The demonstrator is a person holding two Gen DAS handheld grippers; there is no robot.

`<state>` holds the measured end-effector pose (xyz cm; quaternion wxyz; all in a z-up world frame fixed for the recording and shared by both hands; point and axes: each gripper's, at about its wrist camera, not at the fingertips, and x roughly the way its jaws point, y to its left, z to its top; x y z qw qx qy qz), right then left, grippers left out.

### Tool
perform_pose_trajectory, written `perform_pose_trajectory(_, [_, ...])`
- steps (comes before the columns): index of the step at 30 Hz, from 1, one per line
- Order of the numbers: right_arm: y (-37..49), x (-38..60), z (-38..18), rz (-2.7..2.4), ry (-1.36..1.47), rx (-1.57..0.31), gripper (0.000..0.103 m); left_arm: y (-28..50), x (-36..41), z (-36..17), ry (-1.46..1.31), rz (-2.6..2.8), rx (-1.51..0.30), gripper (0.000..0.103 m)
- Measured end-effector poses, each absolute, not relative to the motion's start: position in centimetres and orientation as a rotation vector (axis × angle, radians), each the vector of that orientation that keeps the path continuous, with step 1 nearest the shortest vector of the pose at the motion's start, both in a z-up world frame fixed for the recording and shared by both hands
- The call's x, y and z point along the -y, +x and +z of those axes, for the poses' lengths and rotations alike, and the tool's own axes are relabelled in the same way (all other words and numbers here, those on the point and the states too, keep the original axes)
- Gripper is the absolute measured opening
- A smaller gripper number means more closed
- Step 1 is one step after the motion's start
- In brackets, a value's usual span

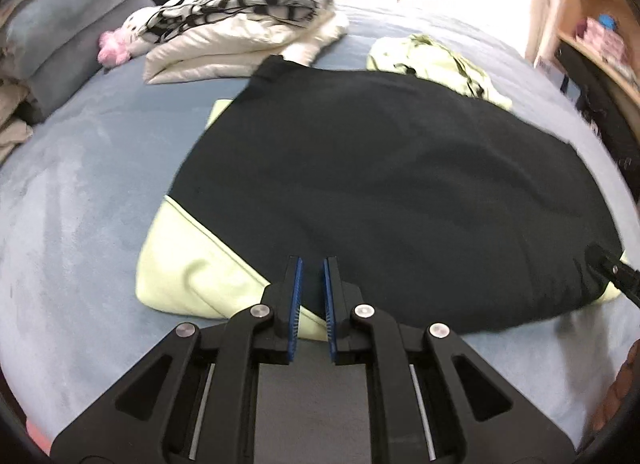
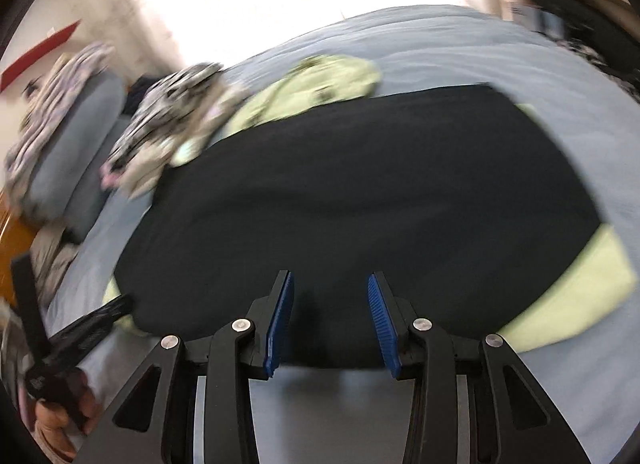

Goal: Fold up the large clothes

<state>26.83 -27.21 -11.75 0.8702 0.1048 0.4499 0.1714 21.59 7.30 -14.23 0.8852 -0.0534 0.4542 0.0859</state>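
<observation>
Left wrist view: the left gripper is seen nearly closed, nothing between its blue pads, above the near edge of the black garment spread over a pale green garment on the blue bed. Farther back, a folded cream and patterned pile is sharp. In the blurred right wrist view, the right gripper is held partly open and empty, and the left hand appears.
</observation>
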Motion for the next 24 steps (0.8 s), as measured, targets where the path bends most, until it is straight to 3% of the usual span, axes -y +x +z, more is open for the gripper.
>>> perform_pose_trajectory(4, [26.0, 25.3, -13.7, 0.352, 0.151, -0.977, 0.039, 21.6, -5.7, -15.5, -0.015, 0.200, -0.936, 0.008])
perform_pose_trajectory(11, [26.7, 35.4, -14.6, 0.030, 0.177, -0.933, 0.038, 21.6, -9.0, -16.6, -0.165, 0.187, -0.957, 0.008])
perform_pose_trajectory(15, [25.7, 41.0, -15.7, 0.100, 0.492, -0.898, 0.036, 21.4, -9.7, -17.4, -0.211, 0.170, -0.940, 0.008])
perform_pose_trajectory(24, [24.3, 40.4, -15.8, 0.118, 0.504, -0.879, 0.037, 21.1, -10.3, -17.5, -0.259, 0.146, -0.923, 0.008])
